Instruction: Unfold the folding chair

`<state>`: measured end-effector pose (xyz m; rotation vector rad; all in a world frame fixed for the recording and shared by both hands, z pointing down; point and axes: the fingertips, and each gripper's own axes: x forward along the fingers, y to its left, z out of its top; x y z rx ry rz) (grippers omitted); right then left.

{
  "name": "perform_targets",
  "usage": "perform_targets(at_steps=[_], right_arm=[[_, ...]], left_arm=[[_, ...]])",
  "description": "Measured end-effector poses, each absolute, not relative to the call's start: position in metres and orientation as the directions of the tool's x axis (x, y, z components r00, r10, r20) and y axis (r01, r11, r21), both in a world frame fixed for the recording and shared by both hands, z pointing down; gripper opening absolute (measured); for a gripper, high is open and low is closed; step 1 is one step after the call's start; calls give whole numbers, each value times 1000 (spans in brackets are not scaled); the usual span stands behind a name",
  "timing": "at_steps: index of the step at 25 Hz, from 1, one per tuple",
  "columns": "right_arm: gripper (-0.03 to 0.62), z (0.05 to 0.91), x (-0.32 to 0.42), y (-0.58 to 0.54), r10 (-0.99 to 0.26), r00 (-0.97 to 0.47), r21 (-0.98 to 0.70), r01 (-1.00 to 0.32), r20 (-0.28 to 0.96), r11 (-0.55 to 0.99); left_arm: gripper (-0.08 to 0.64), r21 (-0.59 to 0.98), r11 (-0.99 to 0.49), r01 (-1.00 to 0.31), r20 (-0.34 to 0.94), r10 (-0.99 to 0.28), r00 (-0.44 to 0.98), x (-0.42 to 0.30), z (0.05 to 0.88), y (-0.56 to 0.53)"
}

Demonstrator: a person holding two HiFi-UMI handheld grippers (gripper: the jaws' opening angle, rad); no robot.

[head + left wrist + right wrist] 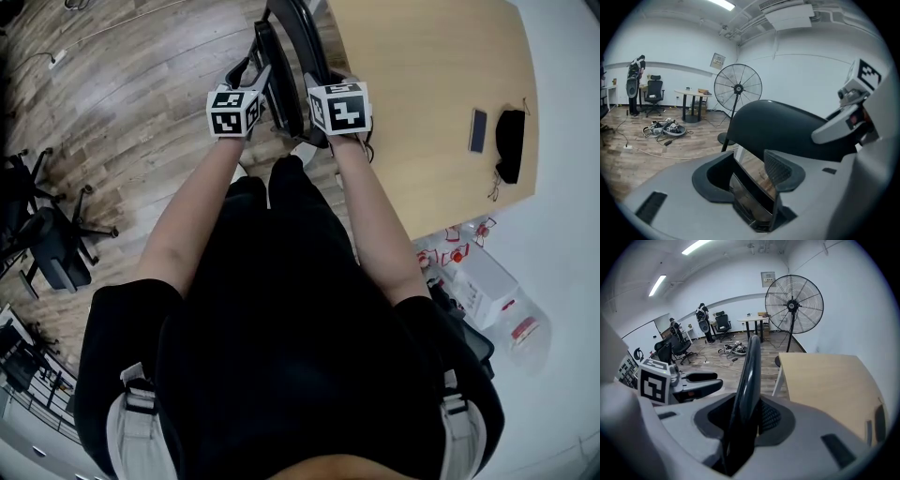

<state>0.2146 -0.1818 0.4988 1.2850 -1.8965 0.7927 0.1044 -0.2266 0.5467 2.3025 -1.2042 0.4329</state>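
black folding chair (298, 47), upper centre, beside light wooden table (422, 94) | left hand-held gripper (750, 171) clamping its glossy panel | right hand-held gripper (746, 411) clamping its thin edge

A light wooden table (422, 84) at one o'clock bears a dark phone (478, 130) and a black object (510, 145). The plank floor (122, 112) carries the folding chair (281, 84) at twelve and office chairs (47, 234) at nine.

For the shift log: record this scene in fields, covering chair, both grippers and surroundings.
Chair: black folding chair, two panels standing close together, beside a light wooden table
Left gripper: glossy dark chair panel between its jaws; whether the pads press it is unclear
Right gripper: shut on thin black chair panel
Background: large black pedestal fan, wood-plank floor
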Motion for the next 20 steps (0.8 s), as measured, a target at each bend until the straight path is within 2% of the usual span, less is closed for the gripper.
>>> perform_targets(at_steps=[11, 20], right_arm=[[115, 500, 203, -183, -533, -261, -89, -941, 805, 326], [115, 501, 202, -184, -548, -270, -90, -939, 792, 333]], left_arm=[[226, 344, -248, -905, 668, -613, 422, 109, 630, -260], [258, 344, -155, -926, 749, -549, 370, 127, 675, -275]])
